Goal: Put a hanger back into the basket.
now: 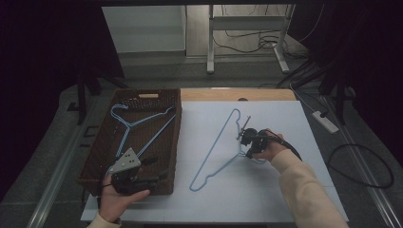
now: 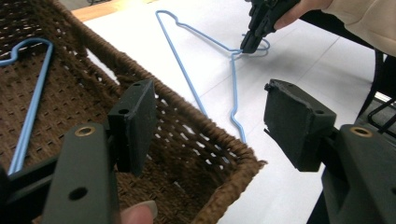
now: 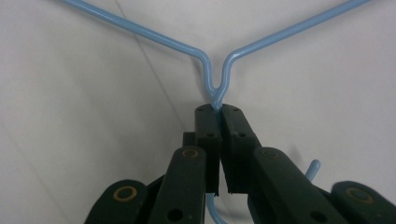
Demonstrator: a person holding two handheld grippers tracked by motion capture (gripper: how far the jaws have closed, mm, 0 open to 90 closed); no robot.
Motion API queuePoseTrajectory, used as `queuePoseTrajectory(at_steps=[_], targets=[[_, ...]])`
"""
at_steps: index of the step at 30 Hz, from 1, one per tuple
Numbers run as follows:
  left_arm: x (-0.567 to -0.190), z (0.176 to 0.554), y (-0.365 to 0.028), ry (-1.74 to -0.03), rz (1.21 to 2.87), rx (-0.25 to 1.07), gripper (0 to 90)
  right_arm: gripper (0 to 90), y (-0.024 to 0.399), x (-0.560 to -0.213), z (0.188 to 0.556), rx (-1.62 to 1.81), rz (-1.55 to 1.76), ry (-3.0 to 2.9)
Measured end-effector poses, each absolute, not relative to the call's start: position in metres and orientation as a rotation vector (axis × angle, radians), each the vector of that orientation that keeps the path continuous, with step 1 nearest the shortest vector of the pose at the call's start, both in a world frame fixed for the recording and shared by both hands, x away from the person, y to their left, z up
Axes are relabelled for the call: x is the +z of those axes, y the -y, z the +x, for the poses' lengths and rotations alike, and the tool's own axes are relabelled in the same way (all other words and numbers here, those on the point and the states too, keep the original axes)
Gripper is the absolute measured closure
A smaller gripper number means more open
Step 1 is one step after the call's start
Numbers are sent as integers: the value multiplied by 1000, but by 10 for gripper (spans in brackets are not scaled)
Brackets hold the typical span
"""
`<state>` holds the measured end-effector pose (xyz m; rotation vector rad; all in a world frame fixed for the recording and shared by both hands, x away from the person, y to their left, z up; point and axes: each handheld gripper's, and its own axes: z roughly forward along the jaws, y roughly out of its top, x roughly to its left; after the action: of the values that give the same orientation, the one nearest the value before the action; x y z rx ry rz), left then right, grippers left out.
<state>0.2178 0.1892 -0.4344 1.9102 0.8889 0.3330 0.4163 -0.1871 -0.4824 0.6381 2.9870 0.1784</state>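
Observation:
A light-blue wire hanger (image 1: 213, 147) (image 2: 187, 77) (image 3: 154, 35) lies flat on the white table cover. My right gripper (image 1: 248, 151) (image 2: 246, 46) (image 3: 220, 108) is shut on its twisted neck, just below where the two shoulders meet; the hook curls out beneath the jaws. A second blue hanger (image 1: 126, 130) (image 2: 30, 116) rests inside the brown wicker basket (image 1: 178, 128) (image 2: 196, 121) at the left. My left gripper (image 1: 156, 168) (image 2: 210, 100) stands open over the basket's near right corner, with nothing between its pads.
The white cover (image 1: 285, 118) spreads right of the basket, with a wooden strip (image 1: 266, 94) along its far edge. Beyond the table stand metal desk legs (image 1: 210, 42). A power strip (image 1: 325, 121) and cables lie on the floor at the right.

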Motion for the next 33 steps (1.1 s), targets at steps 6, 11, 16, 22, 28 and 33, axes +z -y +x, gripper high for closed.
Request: queuePoseTrajectory(at_steps=[6, 11, 16, 22, 28, 33], targets=[[-433, 217, -179, -872, 1925, 324, 347, 866, 195, -471, 404, 148, 667, -2982], [-430, 217, -168, -859, 1943, 312, 347, 866, 197, -463, 398, 151, 675, -2985], [-429, 219, -157, -845, 1961, 298, 347, 865, 198, -462, 395, 148, 680, -2983], [-428, 221, -144, -820, 1985, 284, 349, 866, 197, -464, 393, 148, 671, -2989], [-430, 224, -125, -798, 2026, 265, 349, 865, 195, -464, 393, 151, 653, -2990], [-432, 228, -113, -786, 2047, 250, 351, 865, 195, -464, 392, 142, 653, -2988]])
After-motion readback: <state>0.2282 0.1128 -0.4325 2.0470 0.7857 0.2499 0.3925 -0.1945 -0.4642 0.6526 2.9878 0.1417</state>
